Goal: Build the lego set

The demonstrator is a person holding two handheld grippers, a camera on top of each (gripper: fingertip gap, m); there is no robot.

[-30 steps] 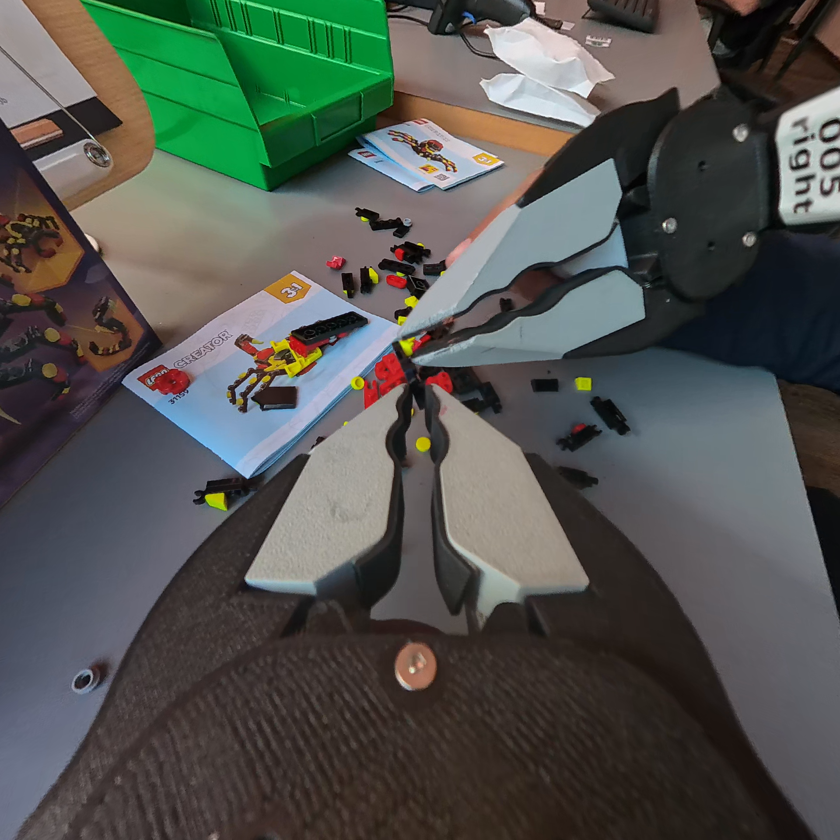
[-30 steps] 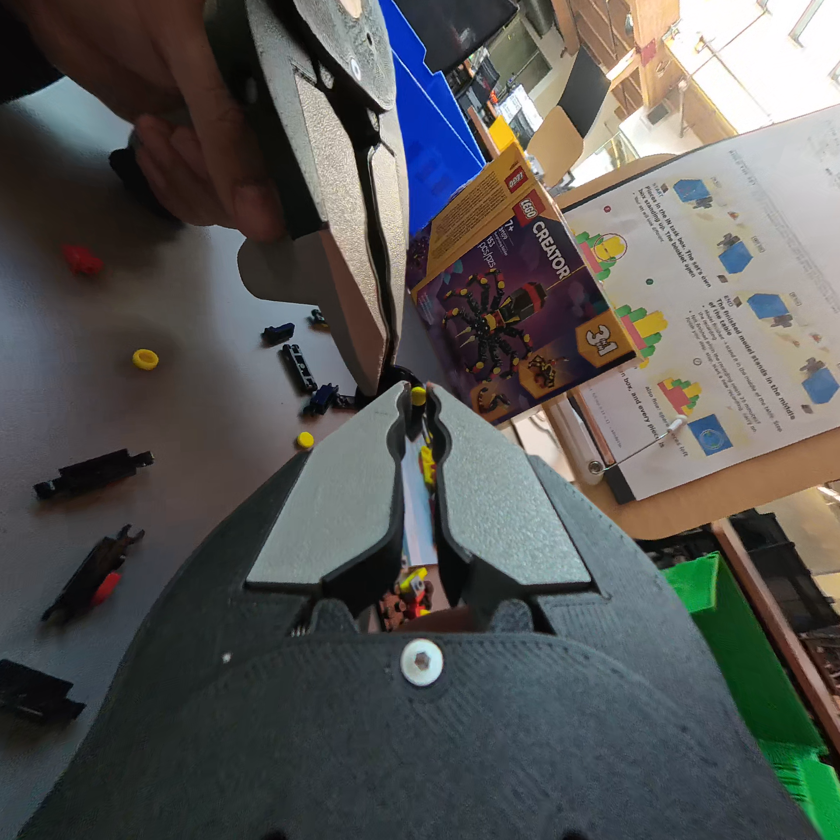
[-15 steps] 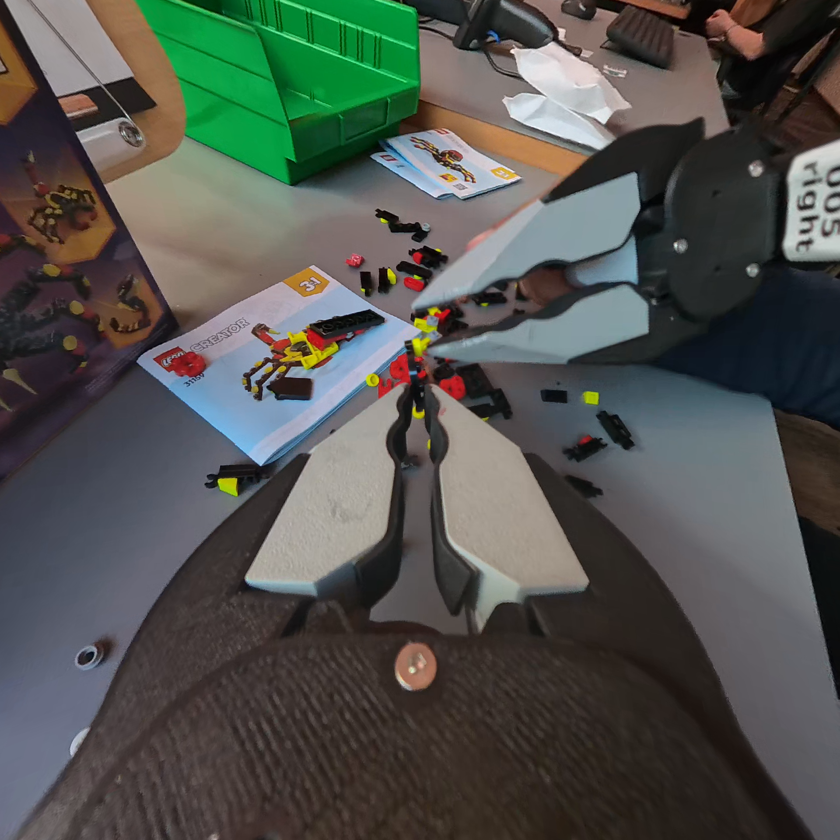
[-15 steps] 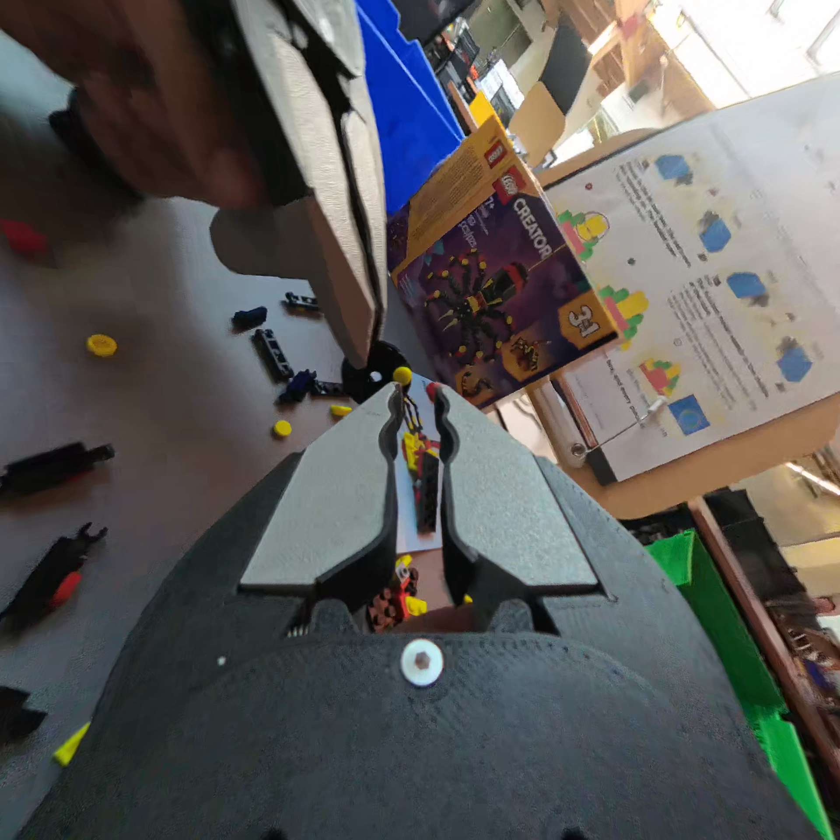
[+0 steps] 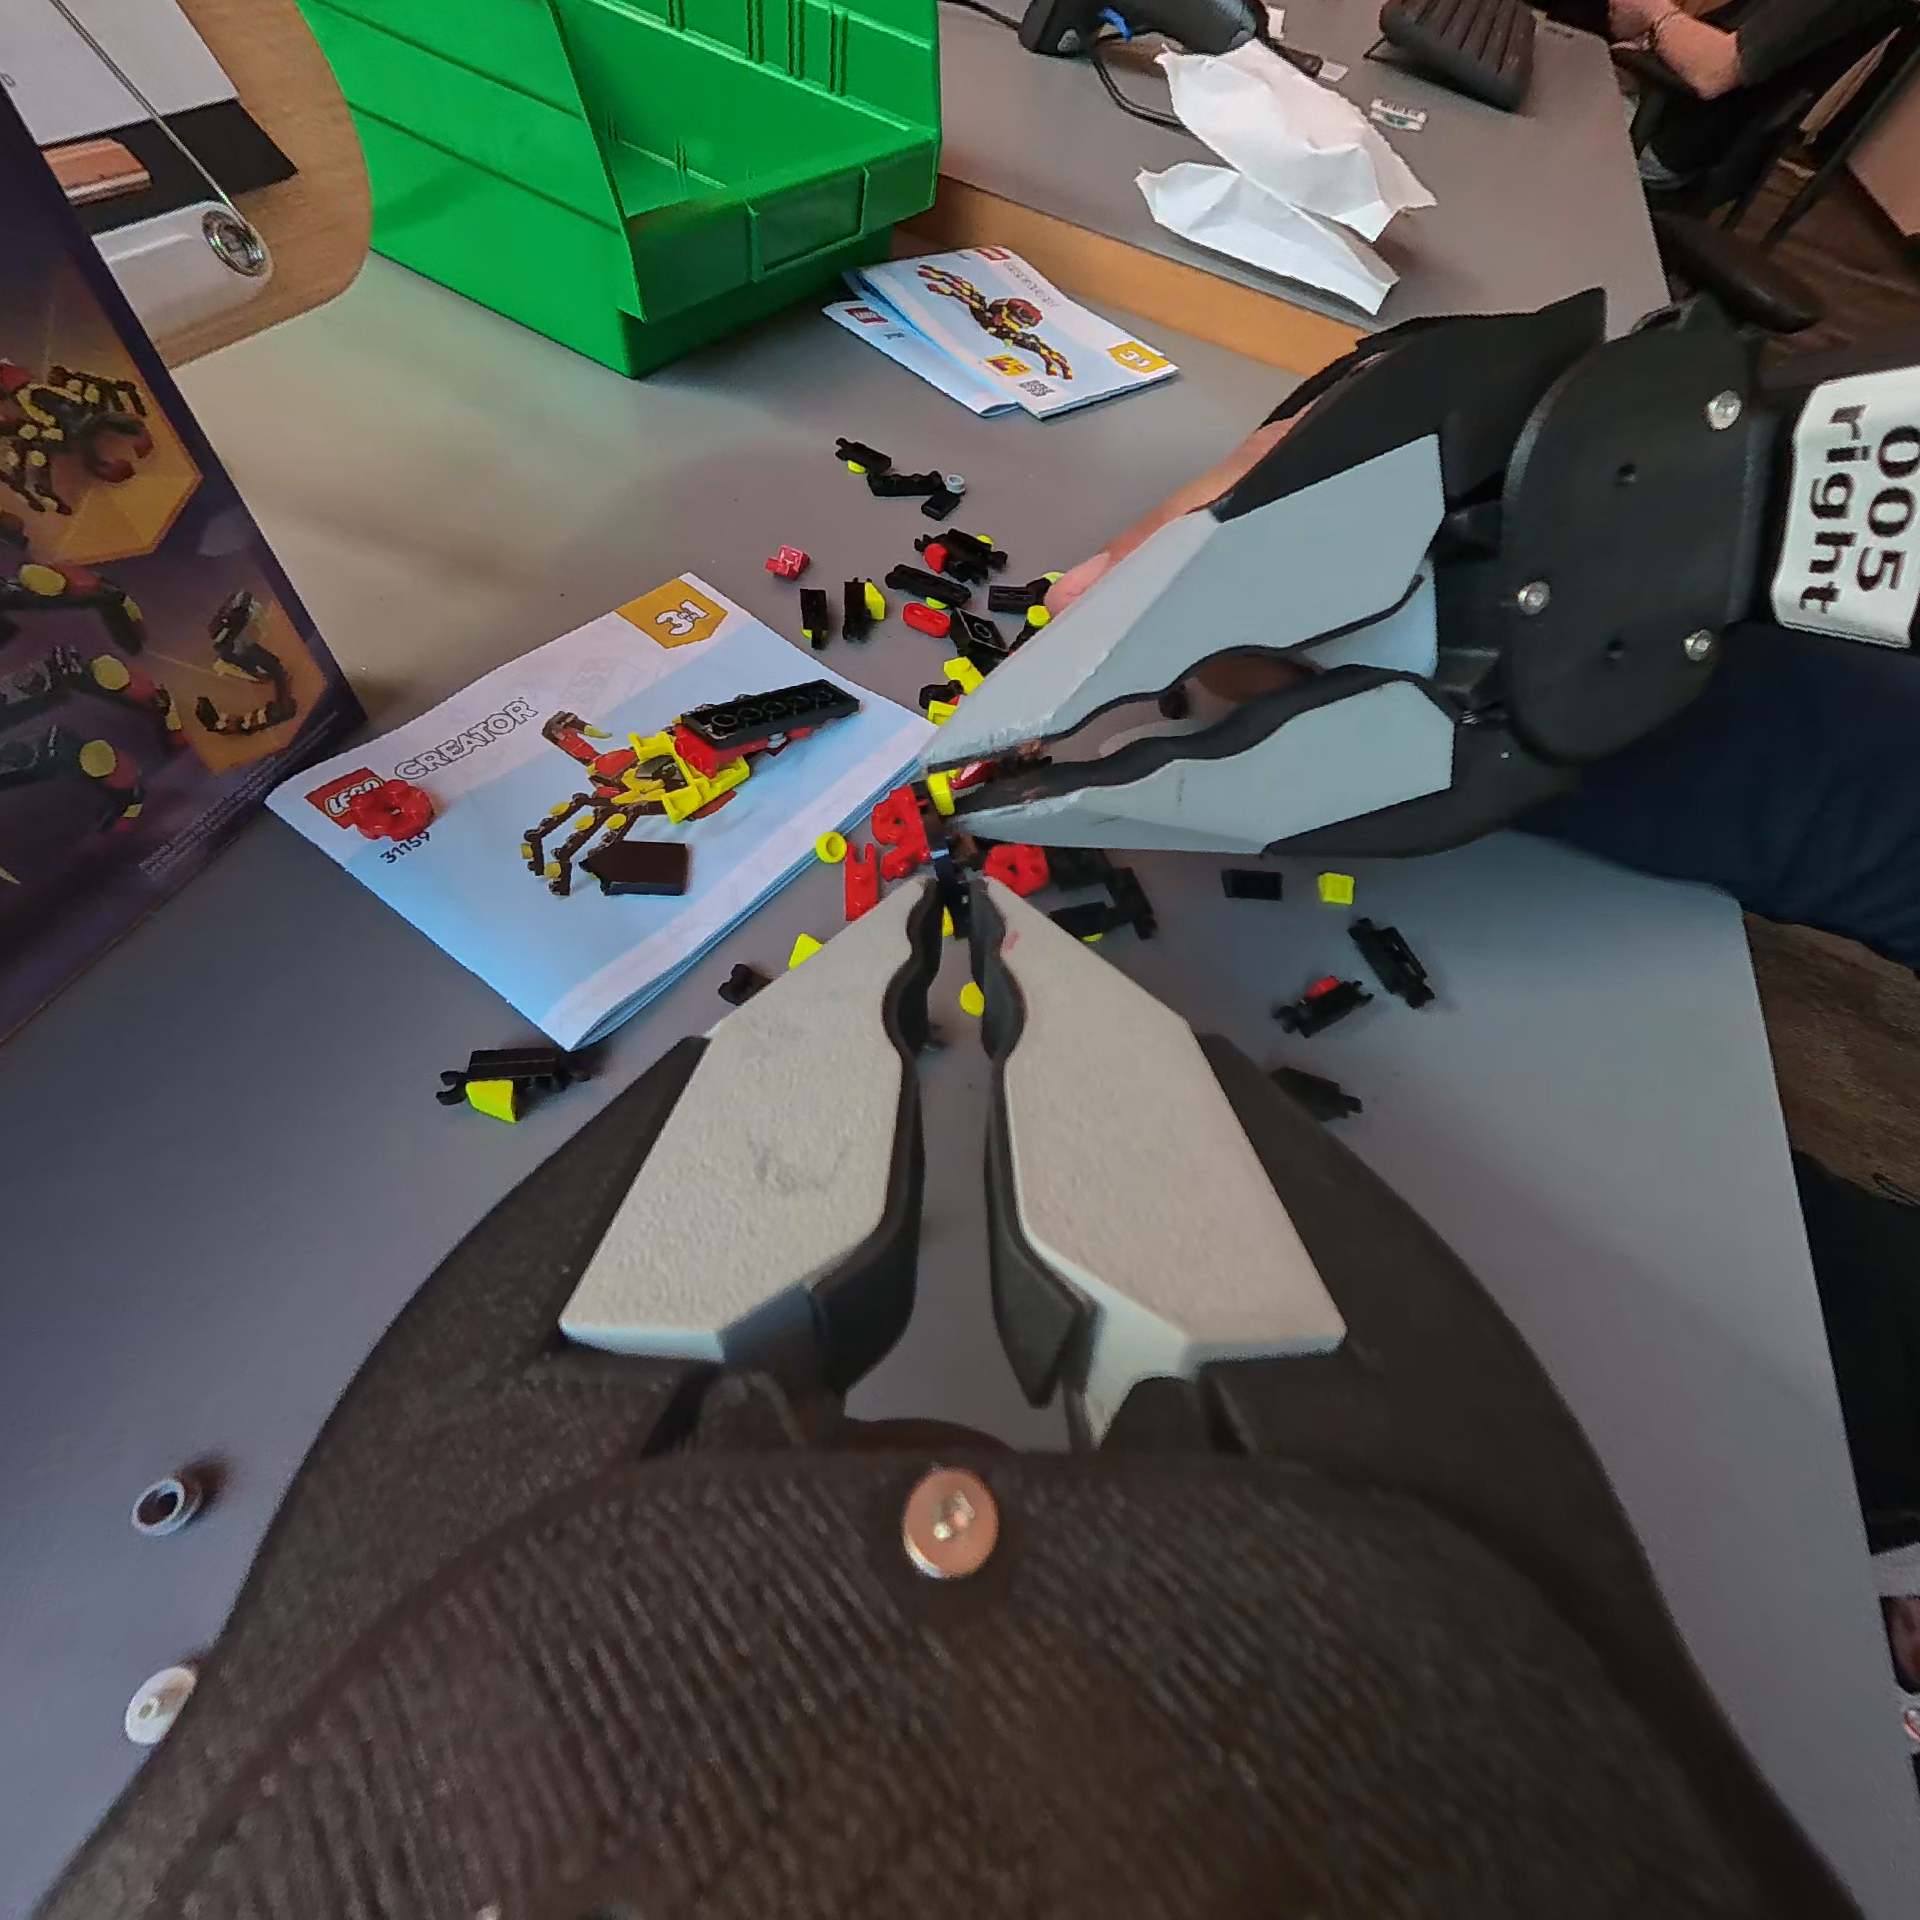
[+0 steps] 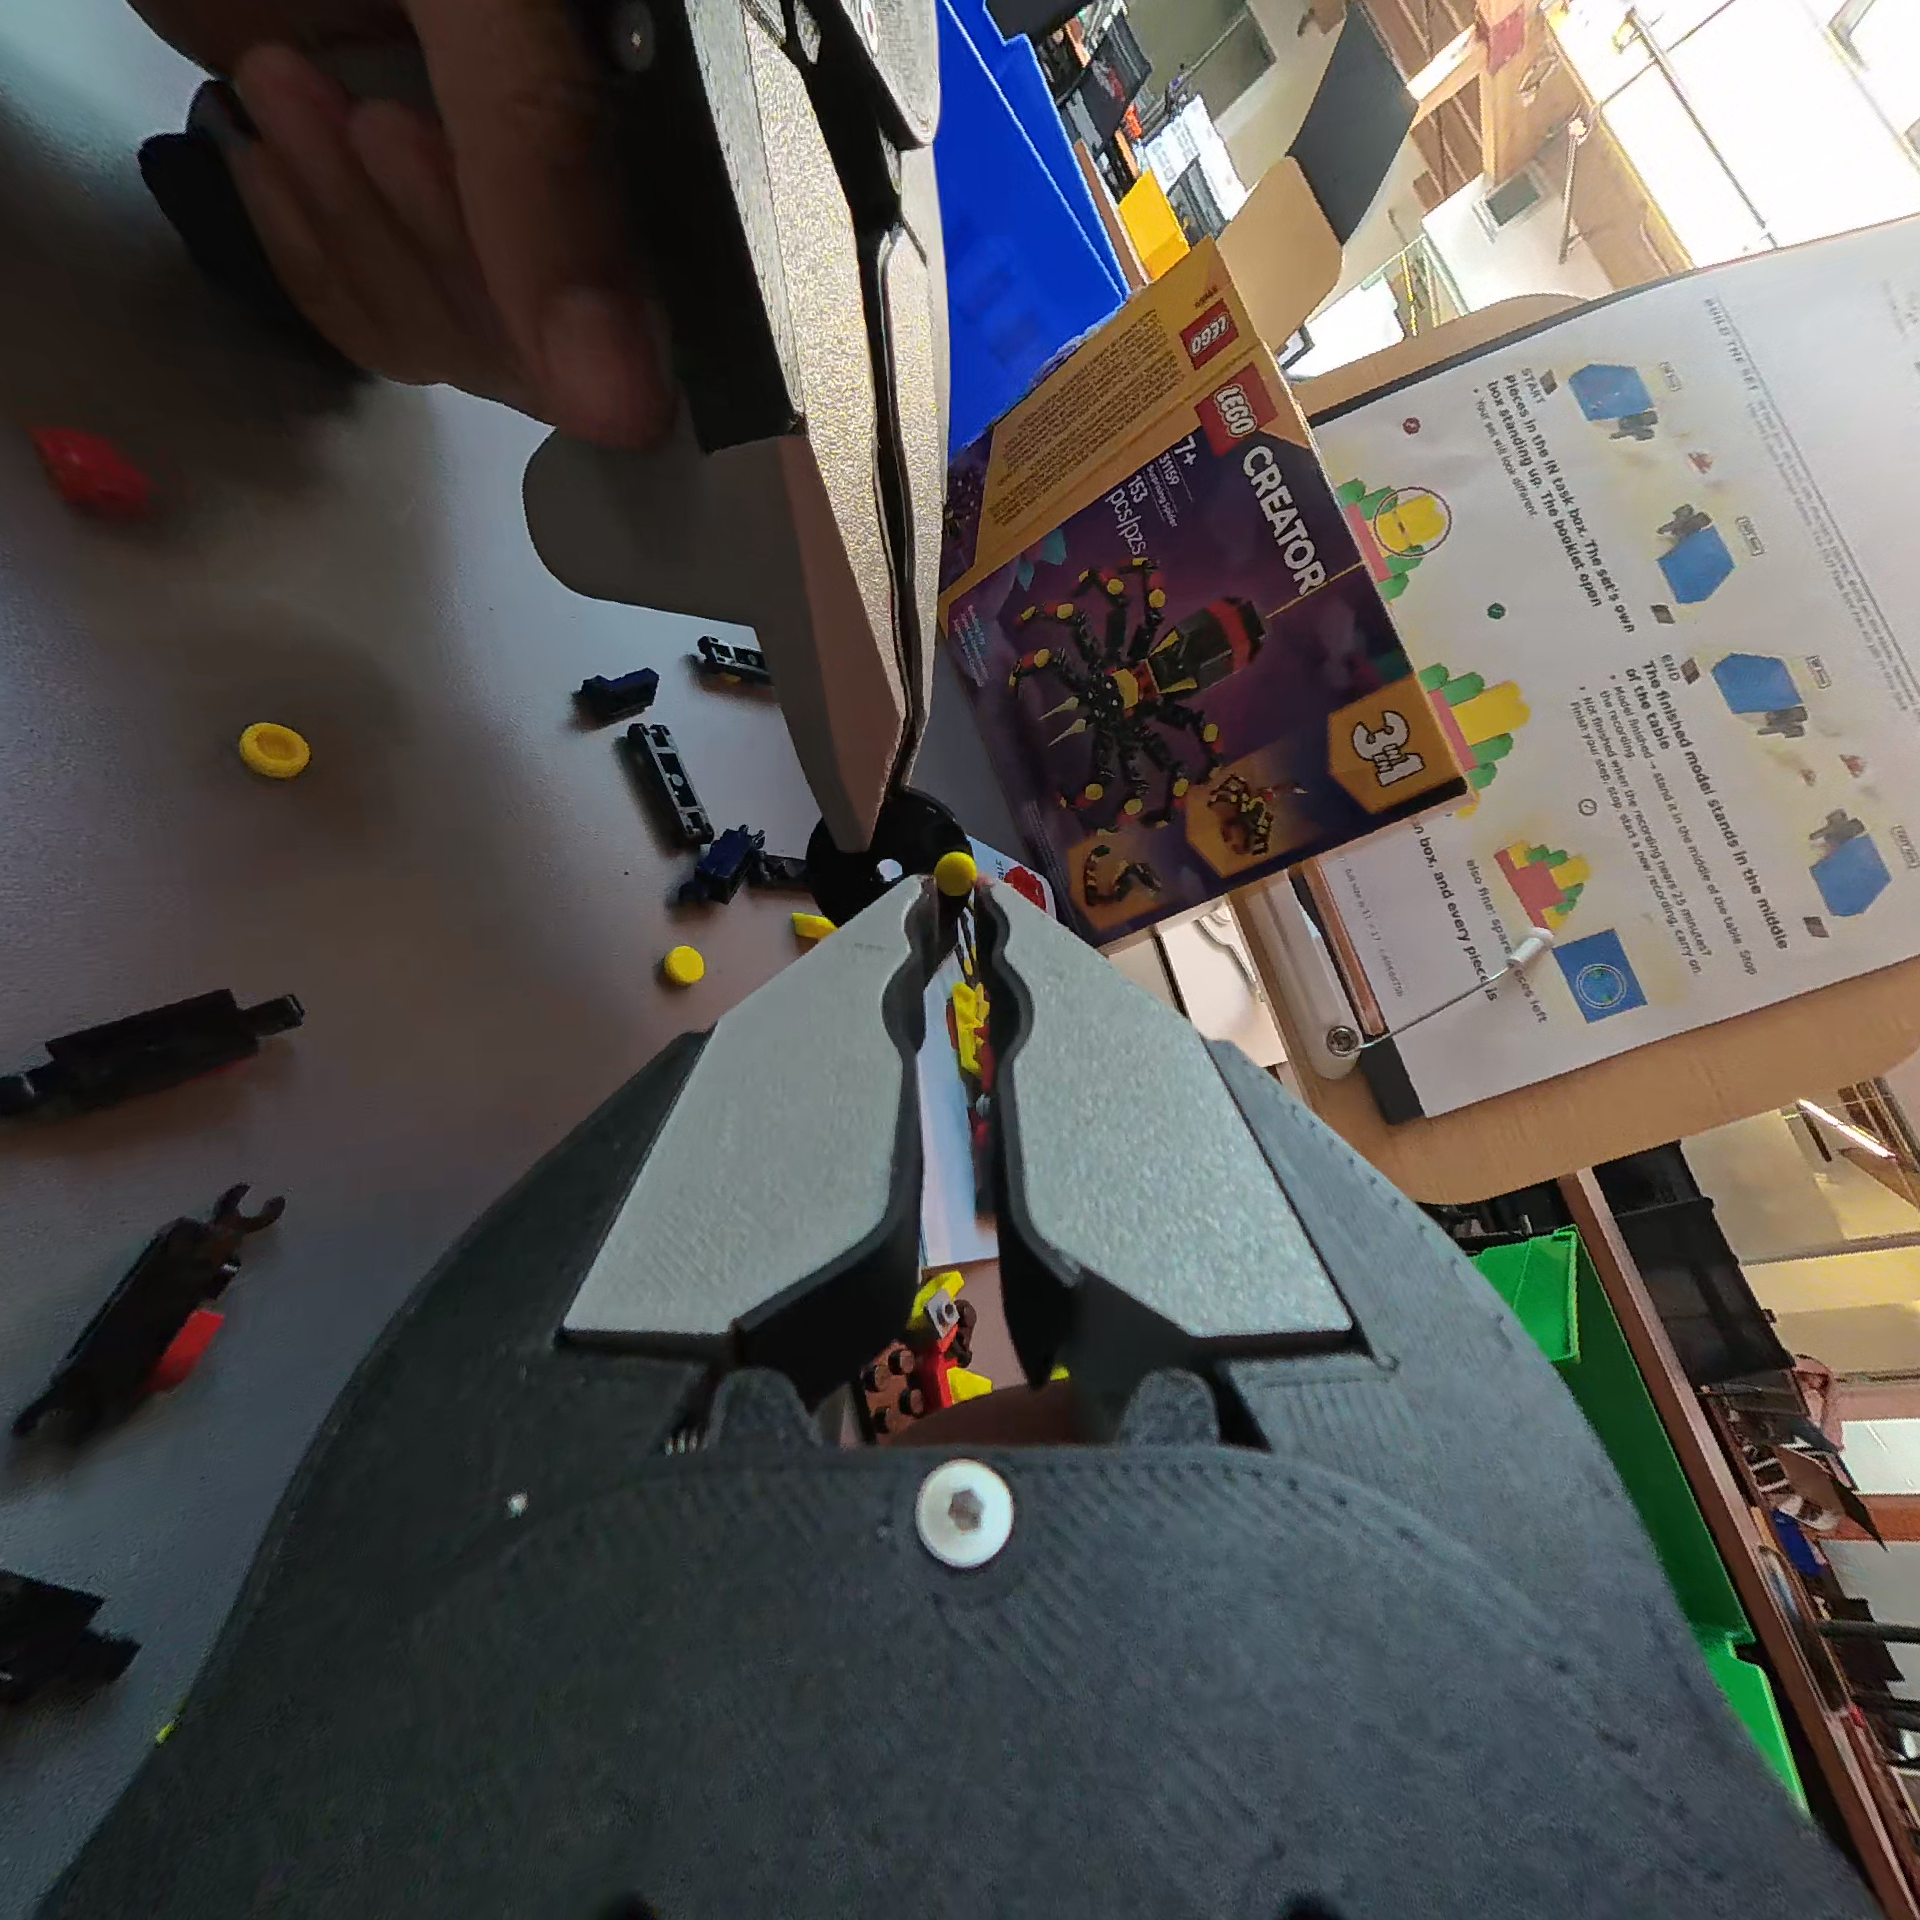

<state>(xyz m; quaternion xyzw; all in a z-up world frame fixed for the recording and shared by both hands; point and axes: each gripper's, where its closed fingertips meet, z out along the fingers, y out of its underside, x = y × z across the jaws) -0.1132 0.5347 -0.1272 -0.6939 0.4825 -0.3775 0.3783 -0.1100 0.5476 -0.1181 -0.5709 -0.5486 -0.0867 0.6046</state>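
In the left wrist view my left gripper (image 5: 951, 899) is shut on a small black piece (image 5: 947, 878) a little above the grey table (image 5: 312, 1195). My right gripper (image 5: 940, 795) comes in from the right. It is shut on a small piece with a yellow round end (image 5: 941, 792), and its tips touch the left gripper's tips. In the right wrist view the right gripper (image 6: 951, 894) pinches the yellow-ended piece (image 6: 954, 869), and the left gripper (image 6: 883, 826) reaches down from above holding the black round piece (image 6: 883, 847). Loose red, black and yellow bricks (image 5: 935, 613) lie under both.
An instruction booklet (image 5: 499, 831) carries a long black plate (image 5: 779, 717) and a black tile (image 5: 644, 868). The set's box (image 5: 125, 582) stands at the left, with a green bin (image 5: 644, 156) and more booklets (image 5: 1008, 332) behind. A clipboard (image 6: 1610, 675) stands beside the box. My two grippers' fingertips are within a few centimetres of each other.
Half a second ago the right gripper's jaws stood slightly apart, a little away from the left tips. Now they are shut on the yellow-ended piece against the left gripper's tips.
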